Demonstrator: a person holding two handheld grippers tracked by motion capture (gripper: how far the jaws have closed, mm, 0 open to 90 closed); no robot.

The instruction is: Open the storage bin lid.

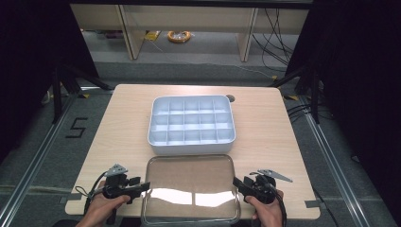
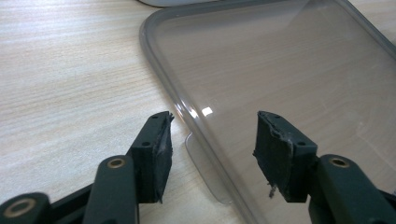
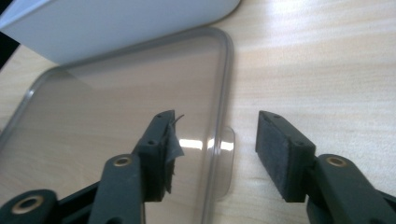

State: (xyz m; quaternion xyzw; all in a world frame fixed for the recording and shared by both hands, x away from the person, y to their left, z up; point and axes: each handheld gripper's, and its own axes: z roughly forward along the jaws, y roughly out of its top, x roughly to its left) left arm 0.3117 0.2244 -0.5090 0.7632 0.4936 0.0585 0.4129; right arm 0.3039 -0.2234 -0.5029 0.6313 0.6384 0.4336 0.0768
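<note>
A clear plastic lid [image 1: 191, 187] lies flat on the wooden table near its front edge. Just behind it stands a white compartment tray [image 1: 191, 148], with nothing in its cells. My left gripper [image 1: 142, 188] is at the lid's left rim. In the left gripper view the lid's rim [image 2: 177, 100] and a small clear tab [image 2: 205, 172] lie between the open jaws [image 2: 212, 135], and the pads do not touch them. My right gripper [image 1: 238, 183] mirrors this at the right rim. Its open jaws [image 3: 215, 135] straddle the rim [image 3: 224, 93] and another tab [image 3: 226, 158].
Bare wood [image 1: 118, 127] stretches to the left and right of the tray. A small round hole [image 1: 230, 98] sits in the tabletop by the tray's far right corner. Beyond the table are grey floor, wooden shelving legs and cables.
</note>
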